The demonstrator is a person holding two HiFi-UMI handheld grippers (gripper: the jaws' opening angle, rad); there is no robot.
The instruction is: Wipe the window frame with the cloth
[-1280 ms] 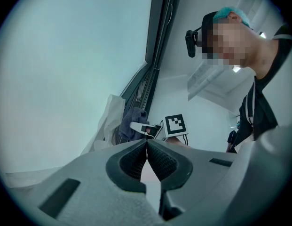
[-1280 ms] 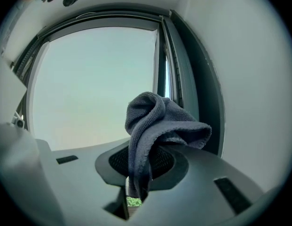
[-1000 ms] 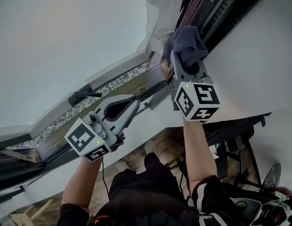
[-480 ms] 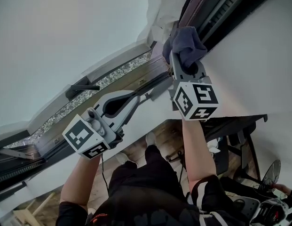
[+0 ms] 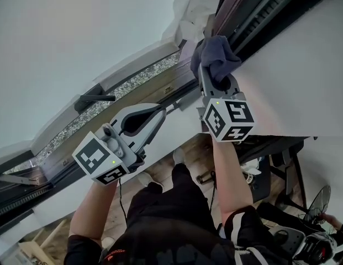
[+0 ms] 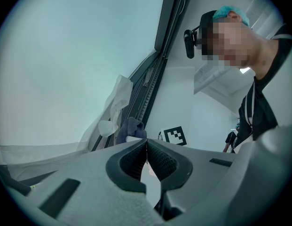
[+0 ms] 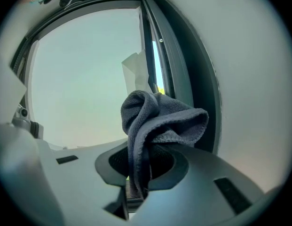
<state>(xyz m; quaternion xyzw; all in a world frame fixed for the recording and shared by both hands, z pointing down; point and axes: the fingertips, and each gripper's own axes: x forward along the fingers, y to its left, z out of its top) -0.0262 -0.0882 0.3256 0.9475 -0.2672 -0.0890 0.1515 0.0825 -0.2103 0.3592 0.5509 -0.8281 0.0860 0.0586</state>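
Step in hand: by the look of it, the wiping itself. The right gripper [image 5: 214, 86] holds the cloth [image 5: 216, 55] up at the dark window frame [image 5: 254, 11], close to the corner where two rails meet.
Cloth: a dark grey bundle. It stands out past the jaw tips and lies over the frame rail in the head view. In the right gripper view the cloth [image 7: 157, 119] covers the lower part of the frame [image 7: 181, 74].
Right jaws: the right gripper [image 7: 141, 166] is clenched on a hanging fold of the cloth, and the rest bunches above the tips.
Left jaws: the left gripper [image 6: 146, 155] has its pads pressed together with nothing between them. In the head view the left gripper [image 5: 142, 121] hangs lower, beside the bottom rail and apart from the cloth.
Next move: likely a slide of the bundle along the rail. That calls for steady pressure into the groove, and a grip firm enough that the fold does not pull free.
Possible snag: a loose white sheet [image 5: 194, 10] hangs just beside the cloth and could catch on it.
Hard to make out: whether the cloth really touches the frame, since the bundle hides the spot. The frame's far end is cut off at the picture edge. Any dirt on the rail is too small to tell.
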